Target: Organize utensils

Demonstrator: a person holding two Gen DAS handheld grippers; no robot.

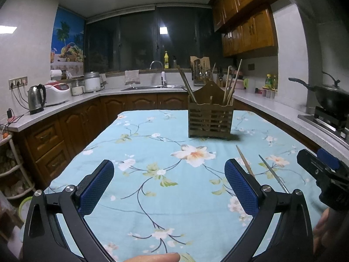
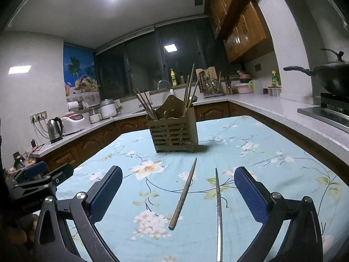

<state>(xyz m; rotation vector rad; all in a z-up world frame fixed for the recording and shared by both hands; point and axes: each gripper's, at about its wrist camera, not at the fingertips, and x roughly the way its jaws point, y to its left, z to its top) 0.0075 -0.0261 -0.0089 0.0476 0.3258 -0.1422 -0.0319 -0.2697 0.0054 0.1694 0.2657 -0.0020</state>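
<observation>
Each camera sits low behind its own tongs, looking forward over the floral tablecloth (image 1: 152, 131) toward the wooden utensil holder (image 1: 209, 120) and dark window beyond. The left view sits left of the right gripper (image 1: 322, 168), seemingly slightly farther back. Both share holder (image 2: 174, 133), cloth, two loose chopsticks (image 2: 185, 190).

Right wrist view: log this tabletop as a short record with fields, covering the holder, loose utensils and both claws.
surface: table under light blue floral cloth
holder: brown slatted wooden utensil holder, upright, chopsticks standing in both ends
loose wooden: dark wooden chopstick lying flat on the cloth
loose metal: slim metal chopstick beside it, apart
right claw: open, empty, both loose chopsticks ahead between its fingers
left claw: open, empty
</observation>
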